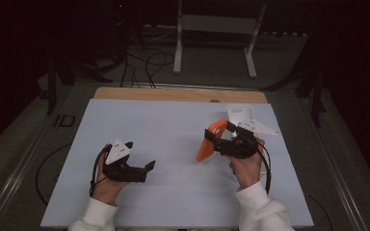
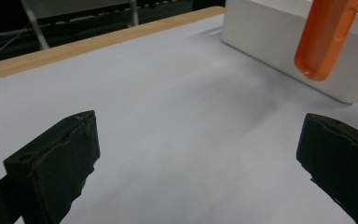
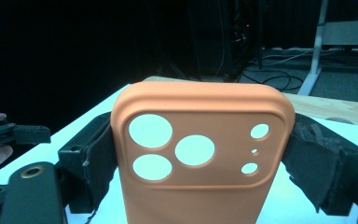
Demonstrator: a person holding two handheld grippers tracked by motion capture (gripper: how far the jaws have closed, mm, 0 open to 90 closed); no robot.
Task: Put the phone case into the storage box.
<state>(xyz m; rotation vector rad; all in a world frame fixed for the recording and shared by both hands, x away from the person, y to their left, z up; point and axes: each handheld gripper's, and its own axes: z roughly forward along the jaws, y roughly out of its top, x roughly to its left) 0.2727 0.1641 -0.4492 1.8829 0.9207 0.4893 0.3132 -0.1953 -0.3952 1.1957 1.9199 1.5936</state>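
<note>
An orange phone case (image 1: pixel 207 142) with several camera cut-outs (image 3: pixel 200 154) stands upright above the table, held by its two side edges. My right gripper (image 1: pixel 218 136) is shut on it, and its black pads (image 3: pixel 98 154) press against both sides. In the left gripper view the case (image 2: pixel 324 37) hangs ahead at the upper right. My left gripper (image 1: pixel 149 167) rests low over the left part of the table, pointing right. It is open (image 2: pixel 198 163) with nothing between its jaws.
A white box (image 1: pixel 241 114) sits at the back right, just behind the case, and also appears in the left gripper view (image 2: pixel 270 42). The white table mat (image 1: pixel 173 125) lies on a wooden top (image 1: pixel 173 94). A white stand (image 1: pixel 217 24) and cables are on the floor beyond.
</note>
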